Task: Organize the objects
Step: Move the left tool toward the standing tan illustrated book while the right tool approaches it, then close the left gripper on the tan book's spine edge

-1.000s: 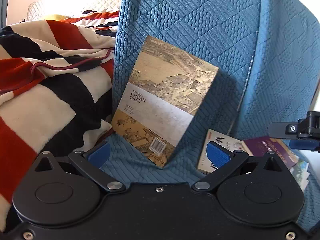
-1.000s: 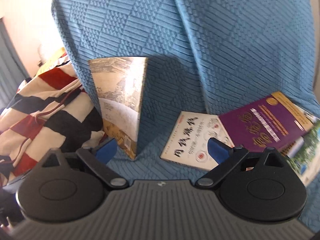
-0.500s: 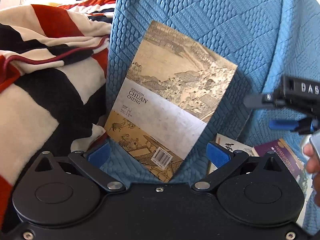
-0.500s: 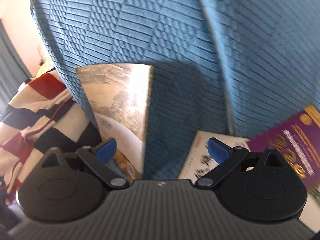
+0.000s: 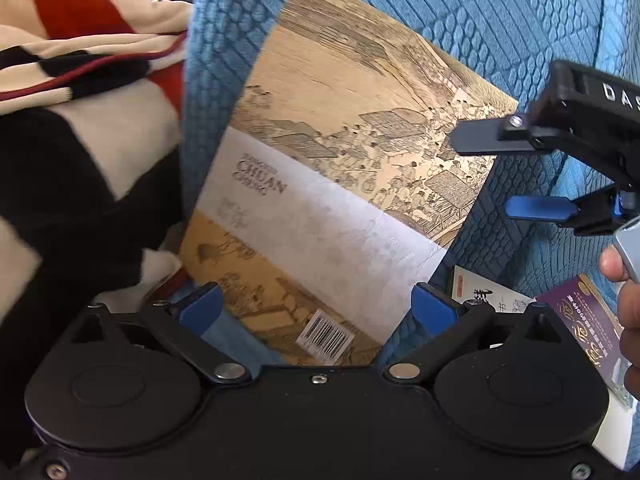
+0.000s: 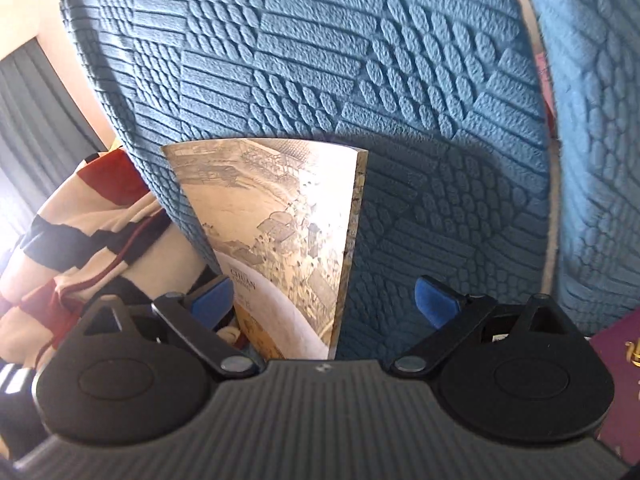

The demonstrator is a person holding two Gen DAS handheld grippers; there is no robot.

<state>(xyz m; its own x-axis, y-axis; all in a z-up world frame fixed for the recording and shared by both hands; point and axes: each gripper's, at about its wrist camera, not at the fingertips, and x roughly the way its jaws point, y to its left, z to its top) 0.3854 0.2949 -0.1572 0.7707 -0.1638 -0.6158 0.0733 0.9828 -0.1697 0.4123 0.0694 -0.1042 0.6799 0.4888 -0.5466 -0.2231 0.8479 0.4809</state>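
A tan book with an old painted street scene (image 5: 340, 184) leans upright against the blue sofa back cushion (image 5: 480, 12). My left gripper (image 5: 316, 306) is open, its blue pads on either side of the book's lower edge. The right gripper (image 5: 492, 172) comes in from the right, open, one finger over the book's right edge. In the right wrist view the book (image 6: 288, 232) shows nearly edge-on between the open right gripper (image 6: 324, 298) fingers. A white booklet (image 5: 488, 294) and a purple book (image 5: 588, 320) lie on the seat to the right.
A red, black and cream striped blanket (image 5: 80, 128) is heaped on the left of the sofa, against the book's left side. A hand (image 5: 628, 300) holds the right gripper at the right edge. Dark curtains (image 6: 36, 108) hang far left.
Both grippers have moved in close to the leaning book. The right gripper rose from near the seat to the book's right edge. The flat books have slid toward the edge of the views.
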